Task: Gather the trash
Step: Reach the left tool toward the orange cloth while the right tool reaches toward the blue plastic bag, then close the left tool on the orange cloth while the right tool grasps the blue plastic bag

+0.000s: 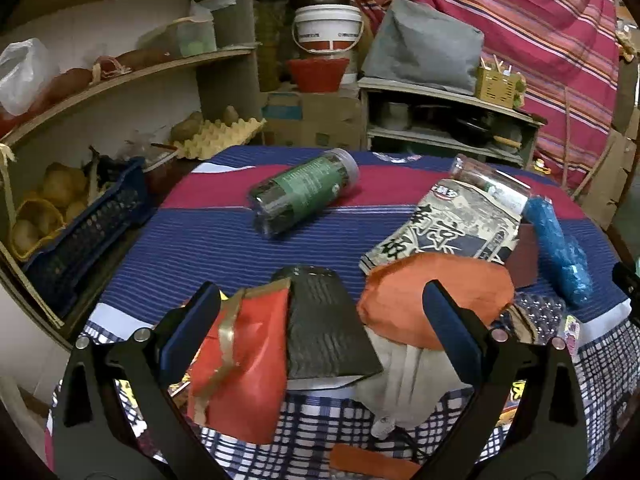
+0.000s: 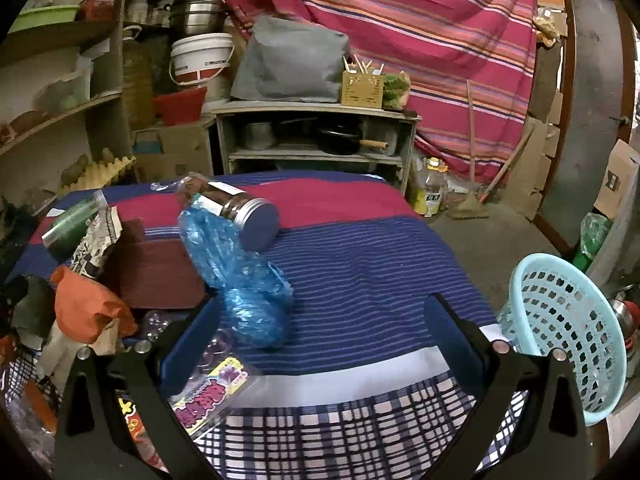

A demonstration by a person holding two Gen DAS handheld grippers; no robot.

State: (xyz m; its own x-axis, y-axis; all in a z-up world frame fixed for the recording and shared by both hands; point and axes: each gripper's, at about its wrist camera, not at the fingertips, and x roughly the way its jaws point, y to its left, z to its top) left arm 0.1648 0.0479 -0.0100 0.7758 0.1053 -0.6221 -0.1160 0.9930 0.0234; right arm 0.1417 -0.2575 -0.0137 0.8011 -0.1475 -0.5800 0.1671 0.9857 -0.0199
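Note:
Trash lies scattered over a striped cloth table [image 1: 224,240]. My left gripper [image 1: 324,320] is open above a red torn wrapper [image 1: 244,364] and a black packet [image 1: 328,328]. An orange wrapper [image 1: 432,300] sits to their right, a printed snack bag [image 1: 448,232] behind it. A green-labelled plastic jar [image 1: 304,192] lies on its side farther back. My right gripper [image 2: 320,336] is open, with a crumpled blue plastic bag [image 2: 244,272] just ahead of its left finger. A colourful clear packet [image 2: 212,396] lies by that finger. A metal-lidded jar [image 2: 244,208] lies behind the blue bag.
A light blue perforated basket [image 2: 568,336] stands at the table's right edge. A dark red box [image 2: 160,272] sits left of the blue bag. Shelves with a blue crate [image 1: 80,236] of produce line the left. A low cupboard [image 2: 312,136] stands behind the table.

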